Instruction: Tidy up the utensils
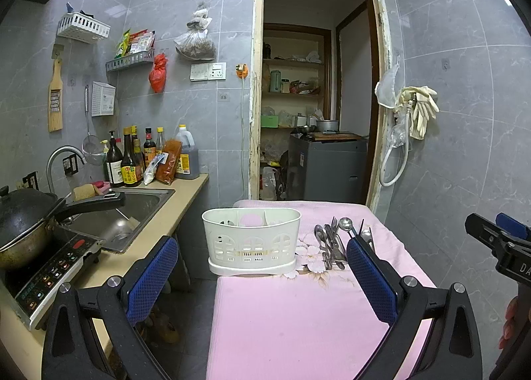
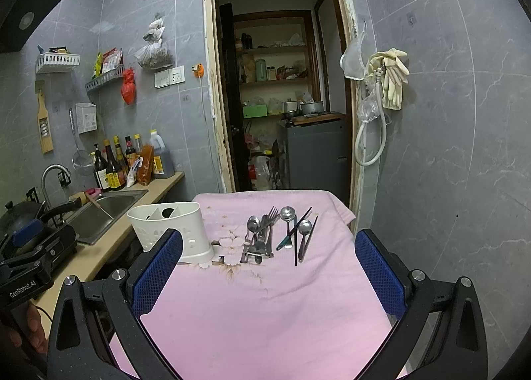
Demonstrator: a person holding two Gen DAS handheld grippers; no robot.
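Note:
A white slotted utensil holder (image 1: 252,242) (image 2: 172,230) stands at the far left of the pink-clothed table (image 1: 298,313) (image 2: 265,307). To its right lies a pile of metal spoons and forks (image 2: 260,235) (image 1: 330,243), then two more spoons (image 2: 287,214) and dark chopsticks (image 2: 296,240). My left gripper (image 1: 262,280) is open and empty, hovering short of the holder. My right gripper (image 2: 268,270) is open and empty, hovering short of the utensils. The right gripper also shows at the right edge of the left wrist view (image 1: 497,240).
A counter (image 1: 159,230) on the left carries a sink (image 1: 122,214), a wok (image 1: 23,224) on an induction cooker (image 1: 49,273) and several sauce bottles (image 1: 132,160). An open doorway (image 1: 315,97) lies behind the table. Gloves and a hose (image 1: 418,107) hang on the right wall.

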